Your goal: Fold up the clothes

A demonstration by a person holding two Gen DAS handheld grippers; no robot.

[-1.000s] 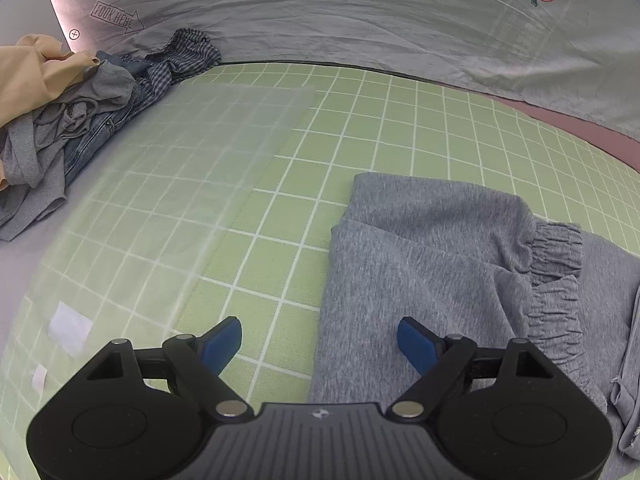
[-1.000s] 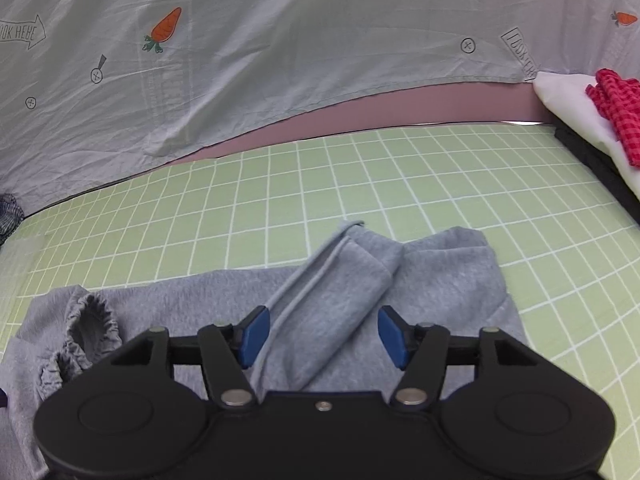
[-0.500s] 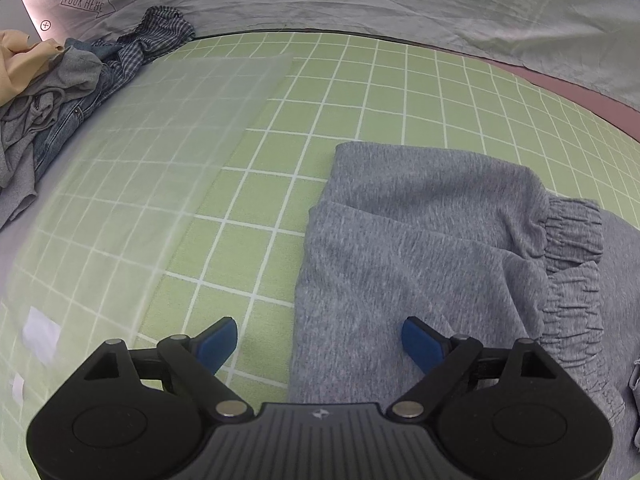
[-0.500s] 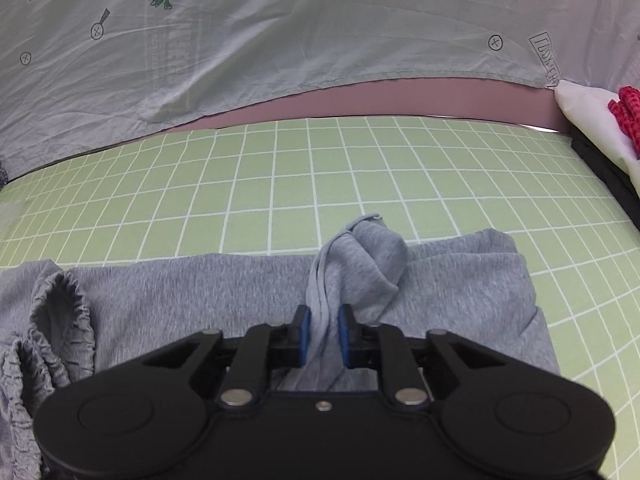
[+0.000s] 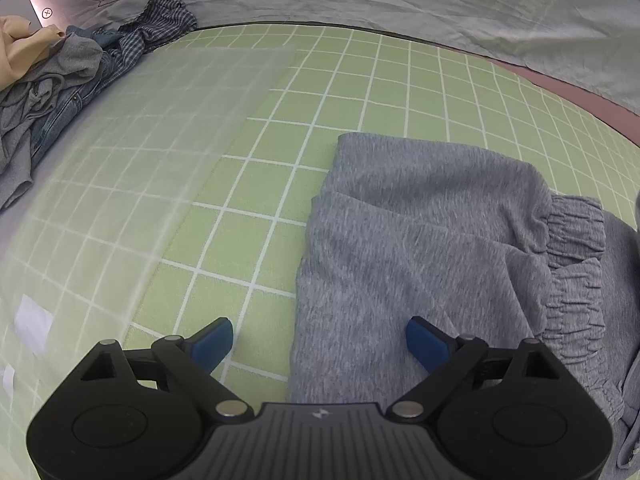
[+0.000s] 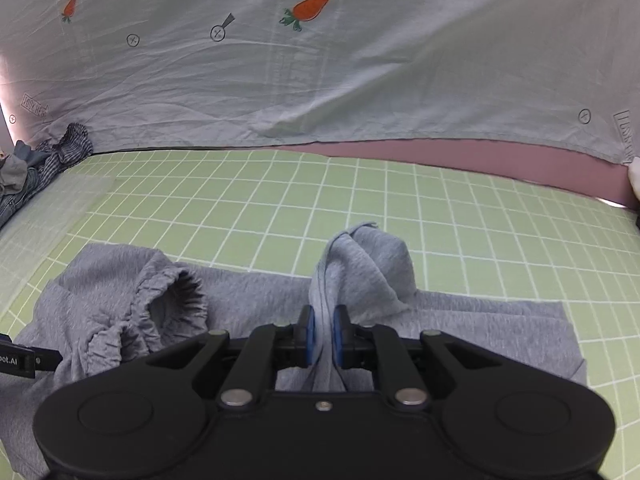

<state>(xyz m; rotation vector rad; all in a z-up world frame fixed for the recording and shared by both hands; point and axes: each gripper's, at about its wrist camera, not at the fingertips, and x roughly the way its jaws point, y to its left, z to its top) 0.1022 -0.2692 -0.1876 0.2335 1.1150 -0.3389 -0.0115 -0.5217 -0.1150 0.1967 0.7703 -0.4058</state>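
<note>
Right gripper [image 6: 322,334], wide apart a second ago, now clamps a raised fold of the grey knit sweatpants [image 6: 248,292] directly ahead. Left gripper [image 5: 319,343] remains wide, straddling the garment's left edge on the green gridded mat [image 5: 352,80]. Lift appears imminent.

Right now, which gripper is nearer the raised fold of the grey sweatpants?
Right. The right gripper is shut on the raised fold; the left gripper hovers open over the opposite edge.
</note>
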